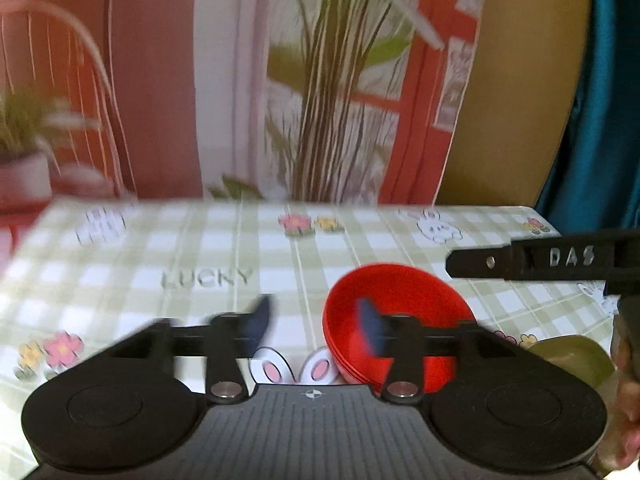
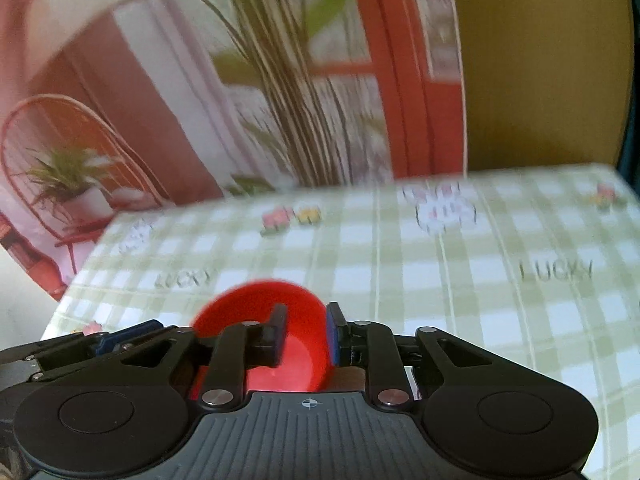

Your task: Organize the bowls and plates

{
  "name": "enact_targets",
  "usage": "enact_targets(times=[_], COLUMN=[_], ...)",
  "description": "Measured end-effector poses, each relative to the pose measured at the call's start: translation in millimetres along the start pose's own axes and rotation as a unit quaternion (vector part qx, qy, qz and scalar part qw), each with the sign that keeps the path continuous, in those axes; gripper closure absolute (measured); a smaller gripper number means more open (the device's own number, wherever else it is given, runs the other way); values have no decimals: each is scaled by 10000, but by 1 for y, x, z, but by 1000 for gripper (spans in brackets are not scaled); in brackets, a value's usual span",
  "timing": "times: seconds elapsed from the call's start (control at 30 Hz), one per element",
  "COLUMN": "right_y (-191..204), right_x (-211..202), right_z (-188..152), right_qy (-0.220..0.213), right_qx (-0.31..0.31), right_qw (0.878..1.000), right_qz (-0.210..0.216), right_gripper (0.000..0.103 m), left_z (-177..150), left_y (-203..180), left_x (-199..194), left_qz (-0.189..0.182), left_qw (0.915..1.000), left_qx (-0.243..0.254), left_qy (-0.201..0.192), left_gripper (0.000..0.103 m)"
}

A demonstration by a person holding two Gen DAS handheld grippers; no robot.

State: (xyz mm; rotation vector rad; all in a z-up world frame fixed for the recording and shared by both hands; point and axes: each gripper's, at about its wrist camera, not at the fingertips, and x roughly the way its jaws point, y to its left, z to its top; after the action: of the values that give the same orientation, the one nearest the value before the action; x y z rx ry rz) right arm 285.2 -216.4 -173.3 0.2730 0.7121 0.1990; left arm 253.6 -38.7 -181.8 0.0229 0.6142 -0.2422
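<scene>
Red bowls mid-table | left gripper jaws released | right gripper jaws straddle rim, unclenched

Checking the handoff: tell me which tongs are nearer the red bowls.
Right. The right tongs straddle the red bowls' rim, one finger inside, one outside. The left tongs stand open beside the stack, one finger overlapping it.

Table covered in green checked cloth printed with flowers and rabbits; stood before a backdrop picturing plants and a red door.
</scene>
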Motion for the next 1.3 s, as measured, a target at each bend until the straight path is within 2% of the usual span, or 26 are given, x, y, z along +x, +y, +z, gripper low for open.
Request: enact_targets(times=[0.07, 0.13, 0.2, 0.3, 0.4, 0.47, 0.53, 0.63, 0.73, 0.83, 0.97, 1.1, 1.3], right_y=[-1, -2, -2, 2, 4, 4, 4, -1, -7, -11, -13, -16, -22], right_x=[-8, -14, -20, -26, -33, -38, -40, -43, -45, -42, -37, -24, -19], right_z=[0, 0, 2, 5, 6, 5, 7, 9, 7, 7, 6, 8, 4], right_qy=[-255, -438, -591, -741, -971, -1167, -1187, -1217, -1341, -1178, -908, -435, -367], right_qx=[-6, -1, -53, -212, -299, -308, -284, -177, -120, -61, 0, 234, 343], right_qw=[9995, 9986, 9977, 9965, 9945, 9924, 9924, 9923, 9900, 9916, 9938, 9967, 9976], right_qz=[183, 291, 340, 317, 242, 259, 142, 141, 412, 533, 633, 643, 473], right_gripper=[57, 33, 23, 1, 0, 0, 0, 0, 0, 0, 0, 1, 1], left_z=[4, 8, 10, 10, 12, 13, 13, 10, 11, 12, 11, 9, 7], left_y=[-4, -7, -9, -12, -9, -2, 6, 14, 17, 21, 19, 16, 15], left_x=[-7, -9, -9, -12, -14, -13, -11, -13, -12, -10, -7, -4, 1], left_qz=[91, 131, 243, 534, 531, 311, 203, 265, 386, 365, 463, 345, 253], left_qw=[9998, 9998, 9995, 9982, 9985, 9995, 9990, 9985, 9981, 9976, 9976, 9979, 9981], left_qx=[126, 162, 159, 223, 131, -71, -349, -479, -477, -574, -446, -409, -371], left_qy=[-109, -77, -76, -166, -96, 59, 174, 33, 11, 154, 248, 358, 419], left_gripper=[33, 26, 24, 23, 23, 23, 23, 23, 23, 24, 24, 25, 28])
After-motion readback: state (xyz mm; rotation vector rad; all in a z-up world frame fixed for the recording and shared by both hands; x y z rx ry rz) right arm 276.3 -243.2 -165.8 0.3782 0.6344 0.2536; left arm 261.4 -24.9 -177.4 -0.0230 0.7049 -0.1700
